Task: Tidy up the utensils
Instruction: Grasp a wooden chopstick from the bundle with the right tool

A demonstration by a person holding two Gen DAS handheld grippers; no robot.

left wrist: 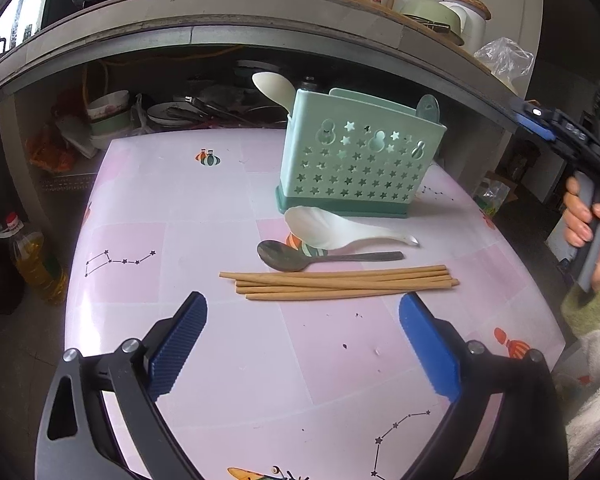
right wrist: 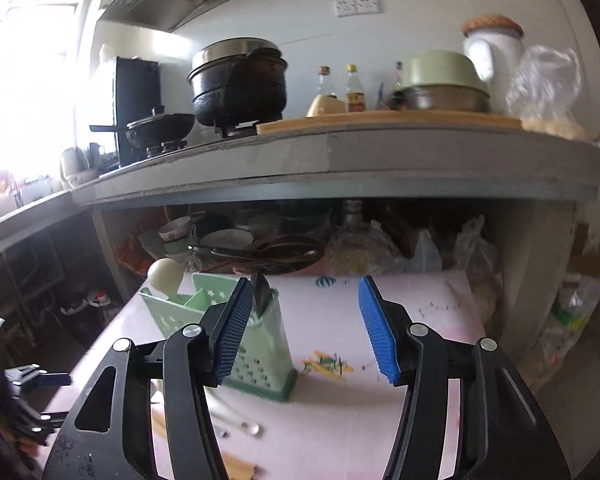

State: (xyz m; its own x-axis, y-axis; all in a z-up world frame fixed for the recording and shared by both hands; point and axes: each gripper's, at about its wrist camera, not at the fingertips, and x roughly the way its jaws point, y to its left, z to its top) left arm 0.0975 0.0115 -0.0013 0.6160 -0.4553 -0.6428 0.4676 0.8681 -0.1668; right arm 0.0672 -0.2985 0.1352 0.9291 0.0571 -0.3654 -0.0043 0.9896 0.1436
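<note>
A mint-green utensil holder (left wrist: 360, 158) with star cut-outs stands on the pink table; a white spoon (left wrist: 274, 86) and a metal handle (left wrist: 427, 108) stick out of it. In front of it lie a white ceramic spoon (left wrist: 336, 228), a metal spoon (left wrist: 300, 258) and several wooden chopsticks (left wrist: 340, 282). My left gripper (left wrist: 302, 320) is open and empty, just short of the chopsticks. My right gripper (right wrist: 304, 312) is open and empty, raised above the table beside the holder (right wrist: 260, 344); it also shows at the right edge of the left wrist view (left wrist: 540, 120).
The pink tablecloth (left wrist: 160, 208) ends at edges on the left and right. A grey counter (right wrist: 340, 156) overhangs the back, with pots and bottles on top and dishes (left wrist: 112, 116) beneath. An oil bottle (left wrist: 36, 260) stands on the floor at left.
</note>
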